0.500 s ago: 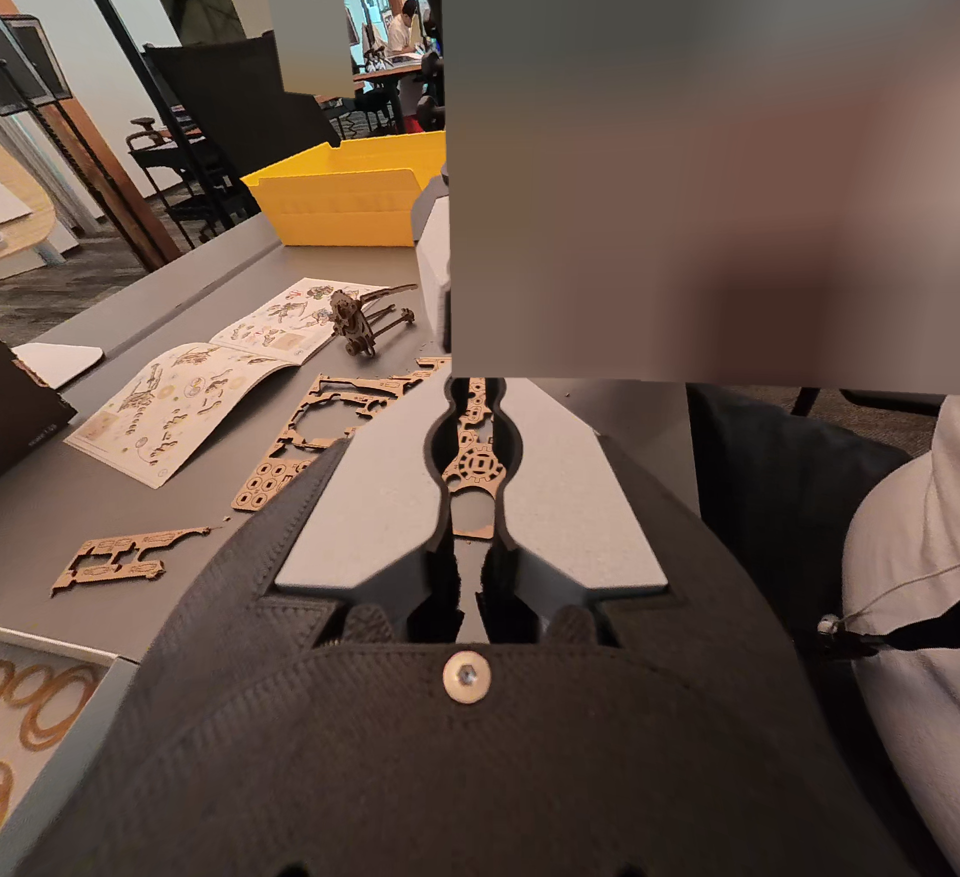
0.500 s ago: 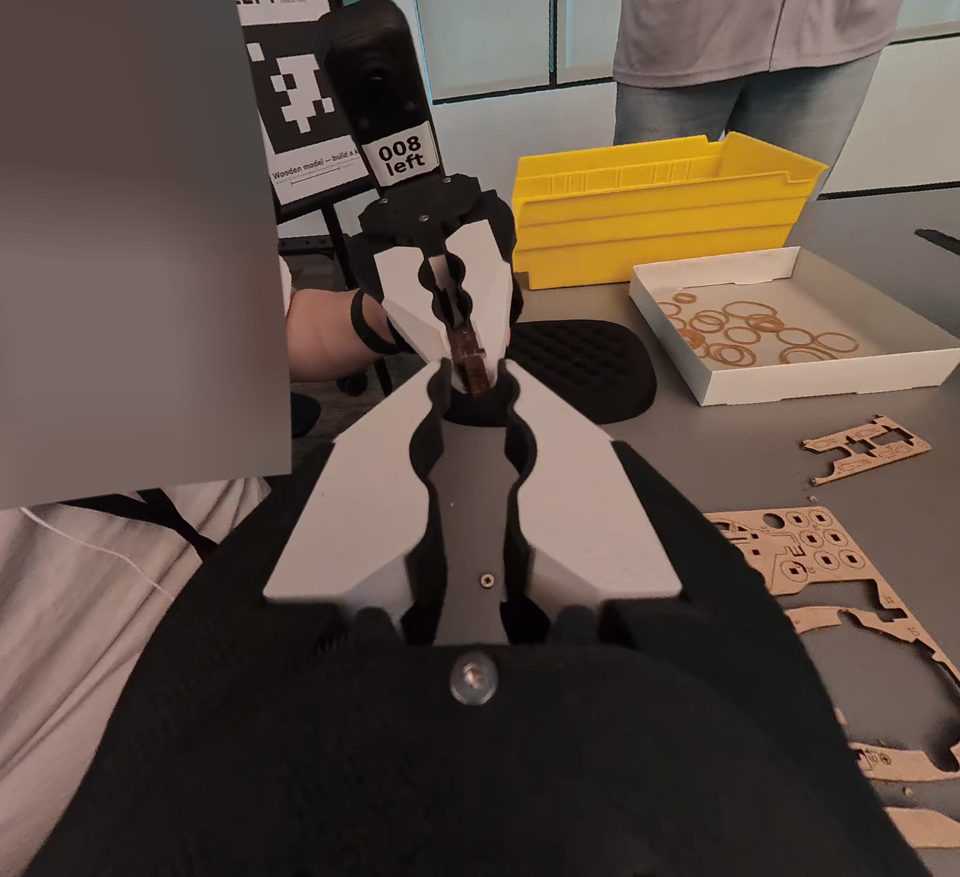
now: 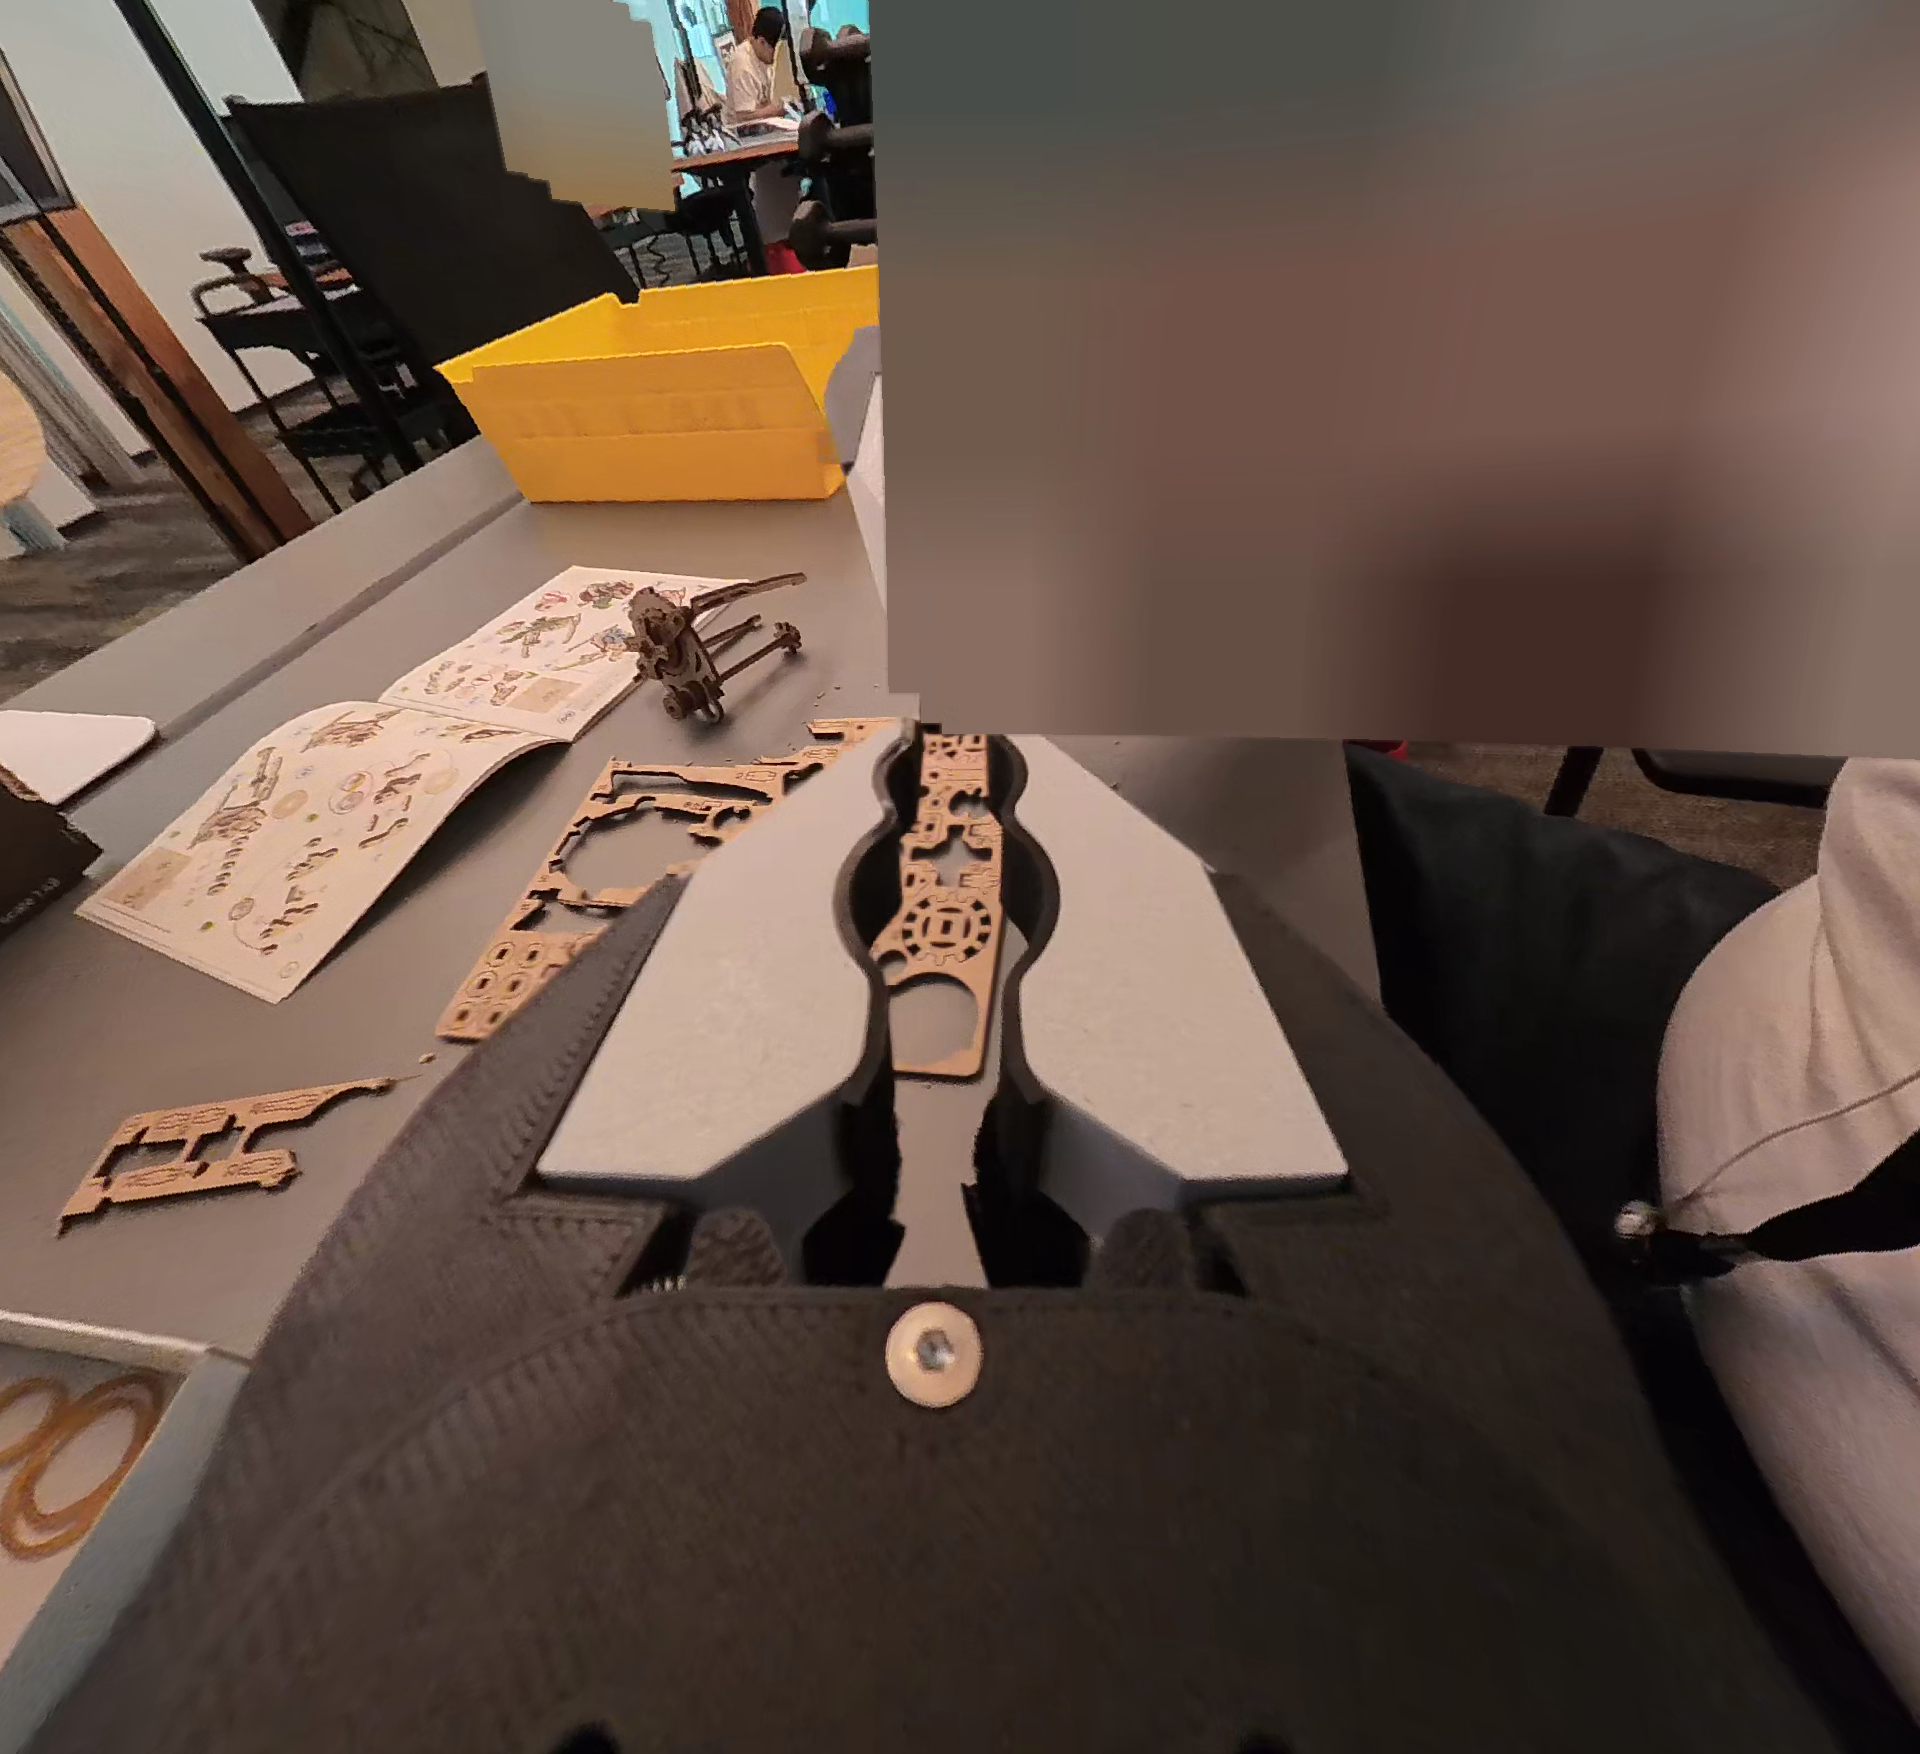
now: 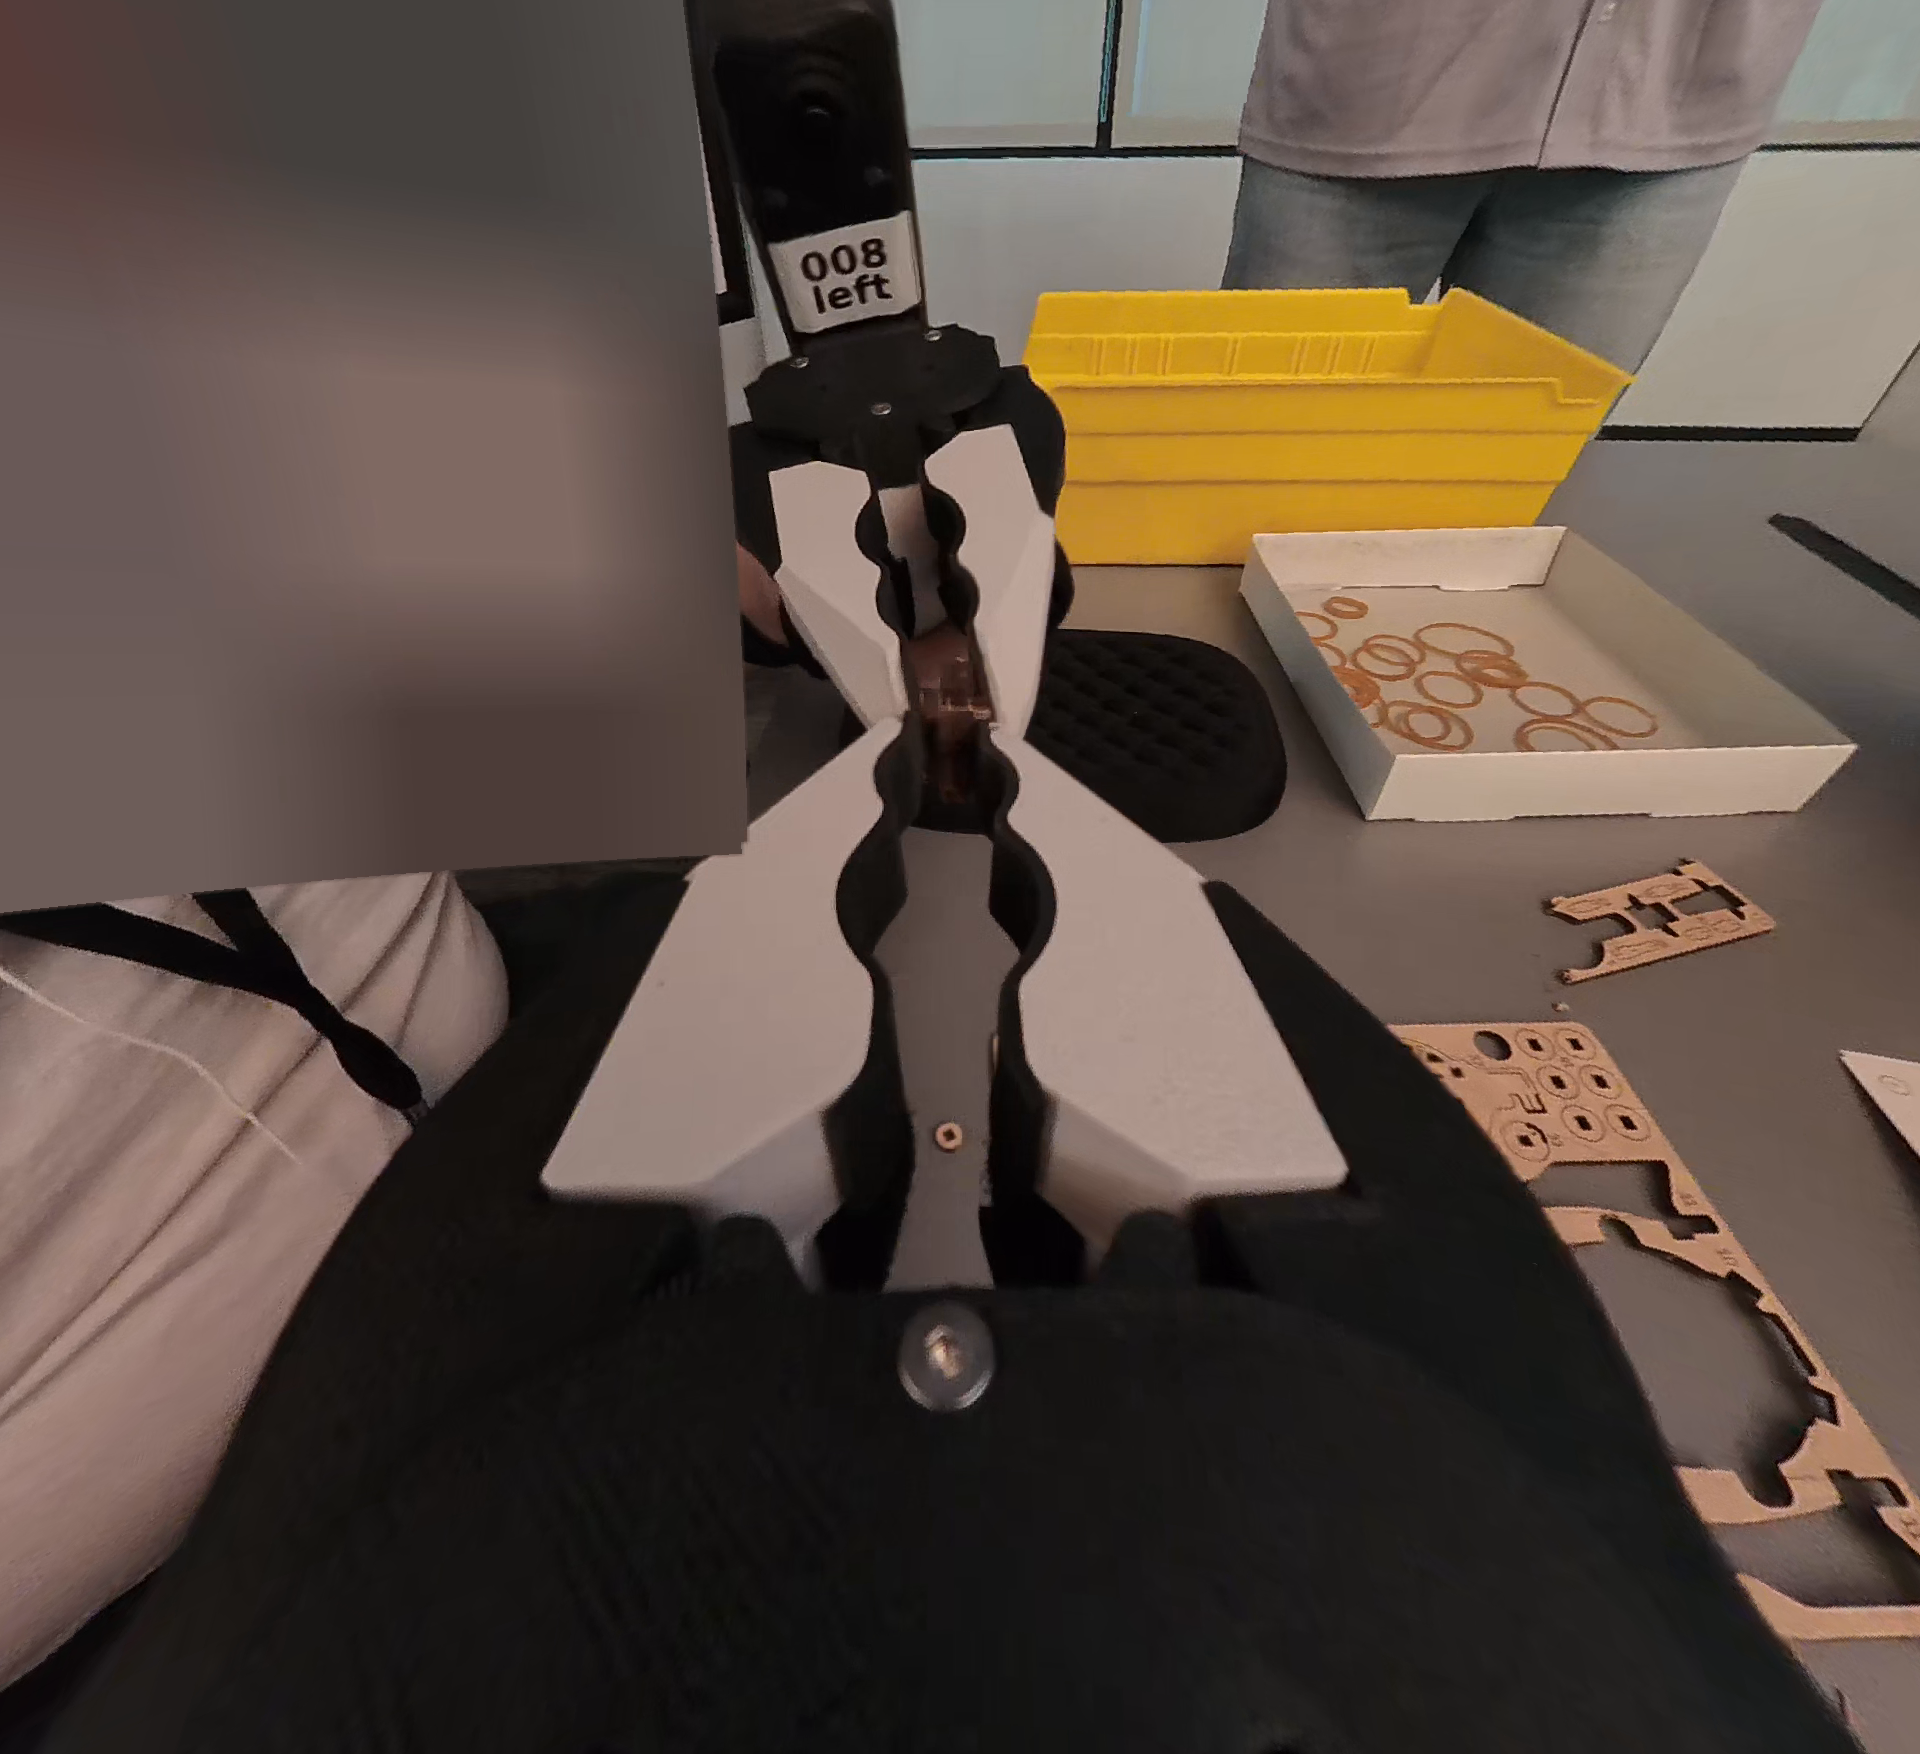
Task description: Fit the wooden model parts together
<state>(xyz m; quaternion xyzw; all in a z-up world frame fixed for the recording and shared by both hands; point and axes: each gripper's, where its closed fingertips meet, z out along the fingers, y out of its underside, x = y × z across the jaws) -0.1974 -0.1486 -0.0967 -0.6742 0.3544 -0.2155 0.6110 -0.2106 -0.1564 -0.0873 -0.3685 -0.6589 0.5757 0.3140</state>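
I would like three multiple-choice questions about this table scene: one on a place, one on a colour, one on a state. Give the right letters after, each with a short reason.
1. Where are the rubber bands?
A. in the white tray
B. in the bin
C. on the booklet

2. What colour is the bin?
A. blue
B. yellow
C. red

3. How lies the instruction booklet?
A. closed
B. rolled up
C. open flat on the table

Answers: 1 A, the bands lie inside the tray's walls. 2 B, its walls are plainly yellow. 3 C, both printed pages face up beside the small assembled wooden model.
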